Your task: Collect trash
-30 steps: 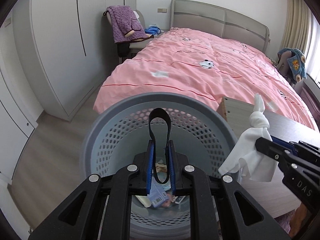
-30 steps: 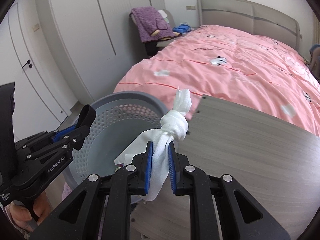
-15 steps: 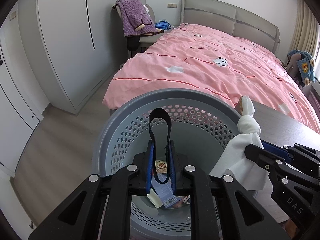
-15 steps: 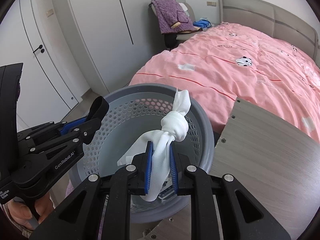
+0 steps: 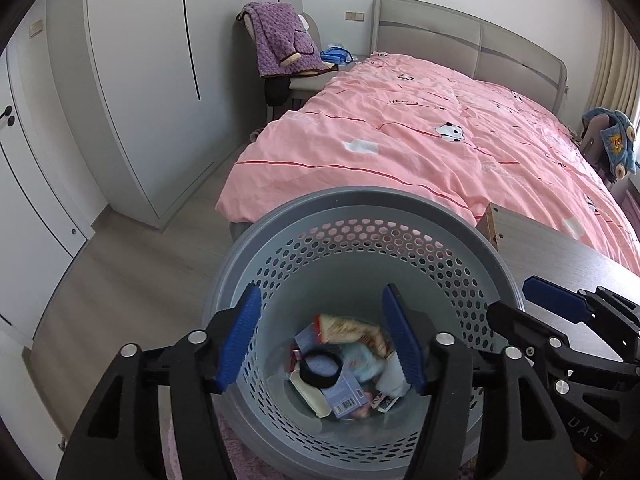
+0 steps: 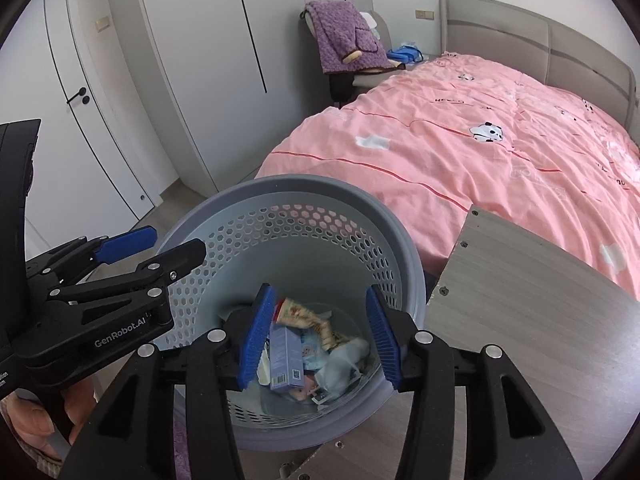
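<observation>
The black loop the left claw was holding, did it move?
Yes. The black loop dropped from the left claw, whose jaws just opened, into the bin.

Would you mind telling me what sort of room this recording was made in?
A bedroom, most likely: a bed with a pink duvet and padded headboard, built-in wardrobes, and a chair draped with a purple robe.

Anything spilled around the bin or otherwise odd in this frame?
Nothing stands out. The trash lies inside the grey basket, with none seen on the floor beside it. Both grippers, left and right, hang open over it.
</observation>
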A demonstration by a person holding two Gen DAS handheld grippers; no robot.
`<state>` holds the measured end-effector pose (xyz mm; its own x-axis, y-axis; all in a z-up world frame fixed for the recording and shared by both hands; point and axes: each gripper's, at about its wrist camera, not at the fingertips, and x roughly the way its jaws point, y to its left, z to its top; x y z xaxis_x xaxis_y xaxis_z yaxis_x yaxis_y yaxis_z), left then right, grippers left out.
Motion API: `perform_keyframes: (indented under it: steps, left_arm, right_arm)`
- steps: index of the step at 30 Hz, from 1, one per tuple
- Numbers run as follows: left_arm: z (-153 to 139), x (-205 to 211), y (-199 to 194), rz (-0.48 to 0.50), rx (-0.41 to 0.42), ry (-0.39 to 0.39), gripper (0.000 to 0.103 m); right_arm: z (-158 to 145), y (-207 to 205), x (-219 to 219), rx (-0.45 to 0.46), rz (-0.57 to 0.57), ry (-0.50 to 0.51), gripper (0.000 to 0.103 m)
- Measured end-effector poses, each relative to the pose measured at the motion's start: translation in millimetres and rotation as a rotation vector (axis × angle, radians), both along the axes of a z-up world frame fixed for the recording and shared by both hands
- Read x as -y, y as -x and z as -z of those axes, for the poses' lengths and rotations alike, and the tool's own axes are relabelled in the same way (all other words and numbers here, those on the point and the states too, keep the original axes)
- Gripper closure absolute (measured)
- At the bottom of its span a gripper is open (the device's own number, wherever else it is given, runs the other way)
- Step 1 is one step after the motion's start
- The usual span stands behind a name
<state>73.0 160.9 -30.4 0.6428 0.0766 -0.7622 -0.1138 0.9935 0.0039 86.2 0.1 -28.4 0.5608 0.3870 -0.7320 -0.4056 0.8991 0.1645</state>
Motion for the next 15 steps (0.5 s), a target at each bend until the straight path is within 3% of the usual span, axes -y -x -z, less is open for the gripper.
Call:
perform_keyframes:
  steps: [15]
  left_arm:
    - [-3.6, -3.4, 6.5, -0.032, 0.003, -0.024, 0.03]
  right_arm:
    - [-2.9, 2.3, 6.5, 0.008, 0.031, -0.01, 0.047]
